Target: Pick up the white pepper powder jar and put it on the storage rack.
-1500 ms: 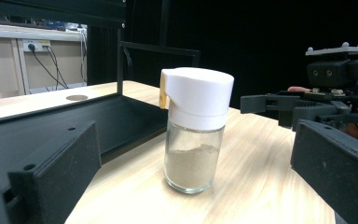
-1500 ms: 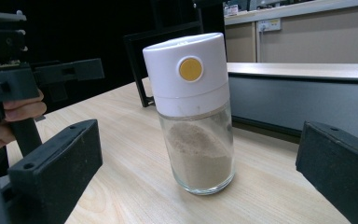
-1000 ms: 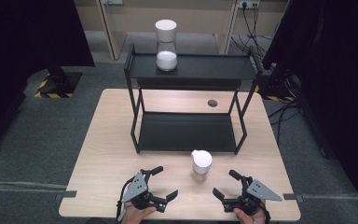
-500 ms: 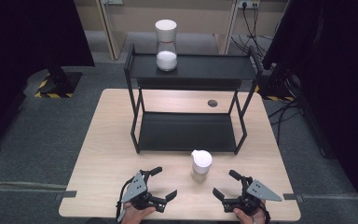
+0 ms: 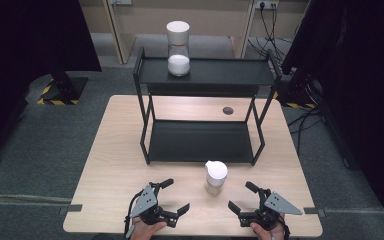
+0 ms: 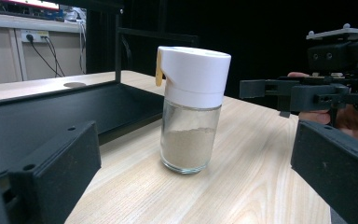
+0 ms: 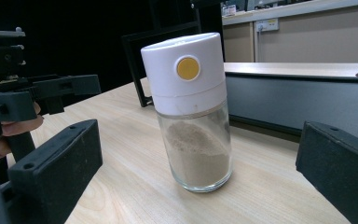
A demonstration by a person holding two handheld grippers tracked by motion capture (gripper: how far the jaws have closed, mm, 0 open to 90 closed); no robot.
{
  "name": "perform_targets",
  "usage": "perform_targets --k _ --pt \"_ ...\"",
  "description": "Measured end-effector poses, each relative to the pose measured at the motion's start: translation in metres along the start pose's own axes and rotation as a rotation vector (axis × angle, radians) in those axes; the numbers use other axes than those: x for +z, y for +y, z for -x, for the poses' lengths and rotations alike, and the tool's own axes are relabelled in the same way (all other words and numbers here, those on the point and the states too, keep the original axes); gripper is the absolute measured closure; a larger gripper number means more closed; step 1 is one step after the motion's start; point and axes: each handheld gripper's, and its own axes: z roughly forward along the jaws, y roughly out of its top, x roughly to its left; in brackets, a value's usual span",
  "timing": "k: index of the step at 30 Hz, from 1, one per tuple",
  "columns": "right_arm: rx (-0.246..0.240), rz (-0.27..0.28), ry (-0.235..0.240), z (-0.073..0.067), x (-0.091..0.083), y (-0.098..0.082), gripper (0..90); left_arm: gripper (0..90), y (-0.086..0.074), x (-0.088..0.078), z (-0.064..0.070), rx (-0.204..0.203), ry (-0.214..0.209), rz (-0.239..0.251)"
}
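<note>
A glass shaker jar (image 5: 215, 176) with a white lid and a beige powder inside stands upright on the table, just in front of the black shelf rack (image 5: 200, 141). Its lid carries a yellow button (image 7: 188, 68). My left gripper (image 5: 172, 196) rests open near the table's front edge, left of the jar (image 6: 192, 109). To the jar's right my right gripper (image 5: 241, 196) is open too. Both point toward the jar (image 7: 191, 112), which stands apart from their jaws. A second jar (image 5: 178, 42) with white powder stands on the rack's top shelf.
The rack's lower shelf (image 5: 200, 142) is bare. A round cable hole (image 5: 227, 110) sits in the wooden table (image 5: 115, 150) behind the rack. Dark curtains flank the table. Cables hang at the back right (image 5: 300, 95).
</note>
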Motion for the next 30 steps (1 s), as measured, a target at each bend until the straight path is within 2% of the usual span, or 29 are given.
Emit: perform_targets --k 13,21,30 --pt "-0.009 -0.001 -0.004 0.001 0.001 0.001 0.6 0.6 -0.001 -0.002 0.000 0.002 0.010 0.001" --pt "-0.022 -0.003 -0.001 0.001 0.003 0.002 0.6 0.6 -0.002 -0.001 -0.001 -0.012 0.005 -0.002" --pt "-0.035 -0.007 0.006 0.002 0.014 0.005 0.6 0.6 -0.003 -0.002 -0.001 -0.015 0.005 -0.002"
